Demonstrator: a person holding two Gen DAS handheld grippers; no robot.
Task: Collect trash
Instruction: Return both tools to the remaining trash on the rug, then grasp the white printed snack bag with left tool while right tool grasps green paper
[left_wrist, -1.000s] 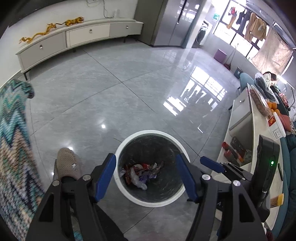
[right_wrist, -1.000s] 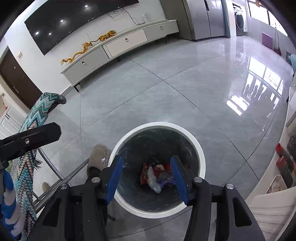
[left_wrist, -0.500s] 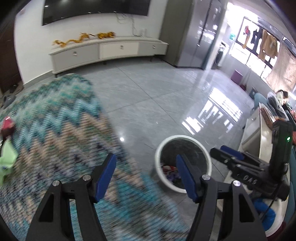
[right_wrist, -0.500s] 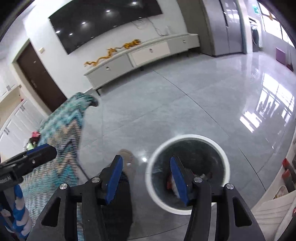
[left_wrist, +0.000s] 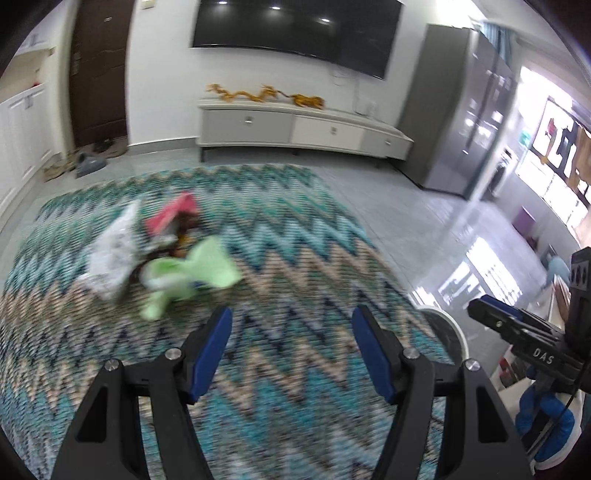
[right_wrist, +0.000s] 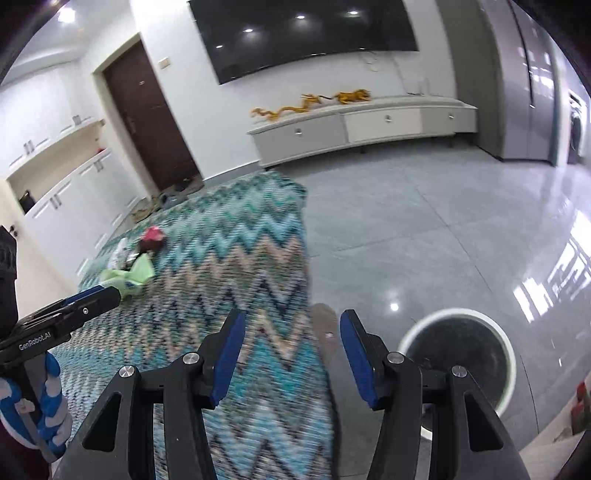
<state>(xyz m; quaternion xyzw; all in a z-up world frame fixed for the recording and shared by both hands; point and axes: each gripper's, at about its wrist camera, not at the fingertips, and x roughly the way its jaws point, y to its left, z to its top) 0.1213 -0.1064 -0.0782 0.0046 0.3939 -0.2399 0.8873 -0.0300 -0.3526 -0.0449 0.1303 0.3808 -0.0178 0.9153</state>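
A pile of trash lies on the zigzag-patterned cloth (left_wrist: 295, 258): a green wrapper (left_wrist: 195, 273), a white bag (left_wrist: 110, 254) and a red wrapper (left_wrist: 171, 216). The pile also shows small in the right wrist view (right_wrist: 133, 266). My left gripper (left_wrist: 291, 332) is open and empty, above the cloth, short of the pile. My right gripper (right_wrist: 291, 332) is open and empty over the cloth's right edge. The white-rimmed trash bin (right_wrist: 458, 358) stands on the floor at the right; its rim shows in the left wrist view (left_wrist: 448, 328).
A low white TV cabinet (left_wrist: 303, 127) with gold dragon figures stands against the far wall under a black TV. A brown door (right_wrist: 147, 118) and shoes are at the back left. The grey tiled floor (right_wrist: 424, 229) stretches right. A slipper (right_wrist: 325, 321) lies beside the bin.
Both grippers have swung up and left from over the bin to the patterned cloth. The trash pile has come into view; the bin has slid to the right edge.
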